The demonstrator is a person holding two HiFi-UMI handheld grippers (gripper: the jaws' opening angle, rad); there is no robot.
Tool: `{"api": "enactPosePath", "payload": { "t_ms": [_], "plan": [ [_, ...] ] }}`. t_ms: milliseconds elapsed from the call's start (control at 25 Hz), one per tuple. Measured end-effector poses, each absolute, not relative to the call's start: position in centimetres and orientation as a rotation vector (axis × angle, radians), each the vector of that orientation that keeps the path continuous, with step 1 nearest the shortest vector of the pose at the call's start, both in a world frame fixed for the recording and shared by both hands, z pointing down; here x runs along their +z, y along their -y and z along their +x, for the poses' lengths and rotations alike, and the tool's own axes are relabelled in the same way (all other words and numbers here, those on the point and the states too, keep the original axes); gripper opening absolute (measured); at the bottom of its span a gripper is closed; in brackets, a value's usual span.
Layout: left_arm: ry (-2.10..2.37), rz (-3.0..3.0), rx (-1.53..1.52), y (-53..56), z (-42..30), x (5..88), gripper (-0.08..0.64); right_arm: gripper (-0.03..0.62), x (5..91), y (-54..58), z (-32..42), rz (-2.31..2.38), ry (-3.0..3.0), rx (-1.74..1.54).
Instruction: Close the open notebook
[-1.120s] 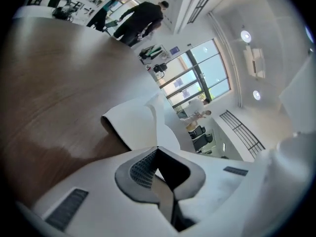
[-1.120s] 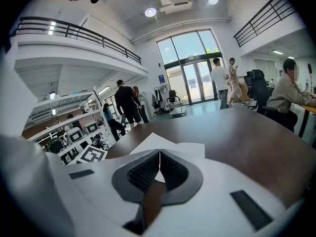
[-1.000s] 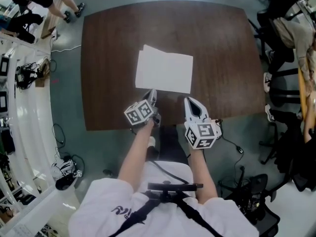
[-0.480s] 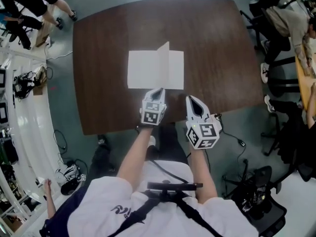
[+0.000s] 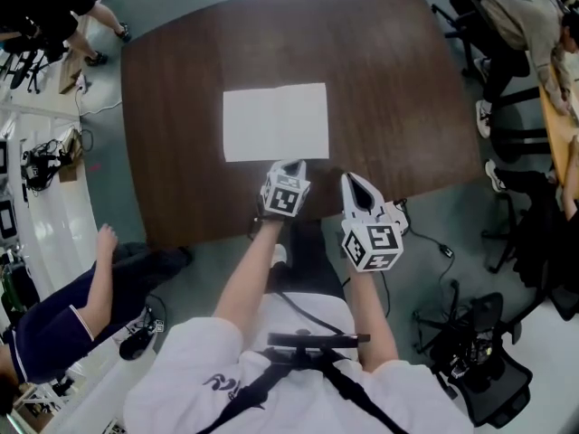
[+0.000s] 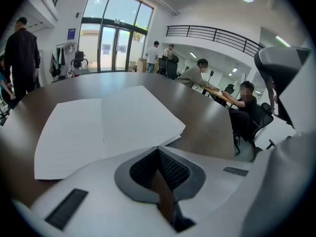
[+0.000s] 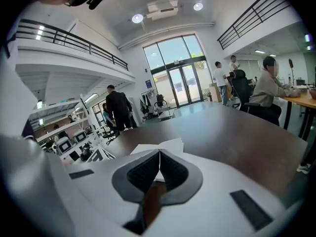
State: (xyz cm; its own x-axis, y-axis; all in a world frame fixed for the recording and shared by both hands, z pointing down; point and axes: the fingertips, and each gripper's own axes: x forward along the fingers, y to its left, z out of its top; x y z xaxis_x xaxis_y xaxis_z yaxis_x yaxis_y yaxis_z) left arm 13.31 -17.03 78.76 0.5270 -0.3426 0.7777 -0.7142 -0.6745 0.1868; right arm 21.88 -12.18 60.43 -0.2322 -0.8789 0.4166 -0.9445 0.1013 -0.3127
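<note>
The white notebook lies open and flat on the dark brown table, both blank pages facing up. My left gripper is shut and empty, with its tips just at the notebook's near edge. In the left gripper view the open notebook fills the space ahead of the left gripper, its right half a thicker stack of pages. My right gripper is shut and empty, over the table's near edge, right of the notebook. In the right gripper view the right gripper points at the notebook's corner.
A person in dark shorts stands at the lower left beside the table. Office chairs and a cable are on the floor to the right. Other people sit at desks beyond the table's far right.
A page that stood upright at the notebook's middle half a second ago now lies flat. My left gripper rolled and moved right along the notebook's near edge. A person came into view at lower left.
</note>
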Motion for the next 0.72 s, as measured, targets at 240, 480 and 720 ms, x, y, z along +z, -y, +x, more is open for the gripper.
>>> {"api": "enactPosePath", "payload": {
  "t_ms": [240, 480, 720],
  "plan": [
    [0.801, 2.233, 0.987, 16.6, 13.8, 79.3, 0.011, 0.003, 60.1, 12.9, 21.9, 1.845, 2.256, 0.796],
    [0.944, 2.139, 0.578, 17.4, 10.8, 75.9, 0.012, 0.003, 59.6, 13.2, 20.6, 1.798, 2.294, 0.779],
    [1.135, 2.074, 0.397, 18.7, 3.4, 74.3, 0.061, 0.003, 59.3, 13.7, 18.2, 1.732, 2.339, 0.763]
  ]
}}
